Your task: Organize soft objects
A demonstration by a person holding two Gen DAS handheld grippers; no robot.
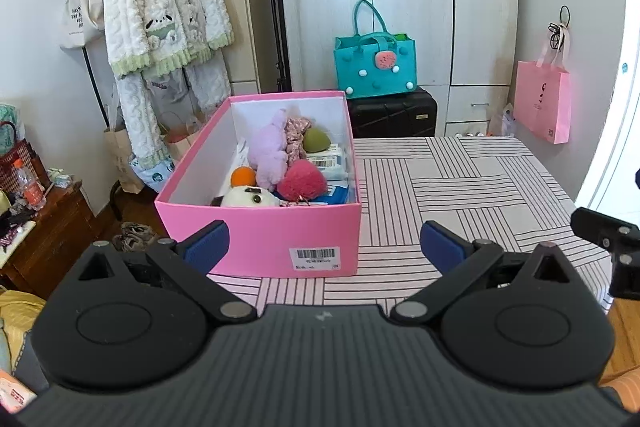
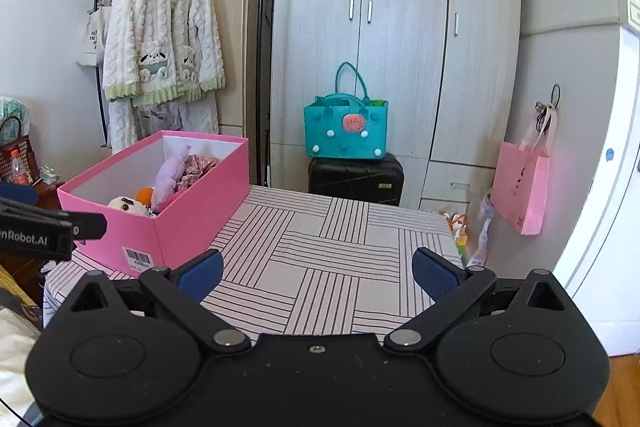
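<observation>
Soft toys (image 1: 276, 163) all look packed into the pink box (image 1: 260, 231) at the table's (image 1: 460, 187) left edge, rest of the tabletop bare. Left gripper (image 1: 324, 247) and right gripper (image 2: 318, 273) both spread wide, holding nothing. Pretty much done, I'd guess.

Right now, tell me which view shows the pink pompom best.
Left wrist view: the pink pompom lies in plain sight inside the box. In the right wrist view the box wall hides it.
</observation>
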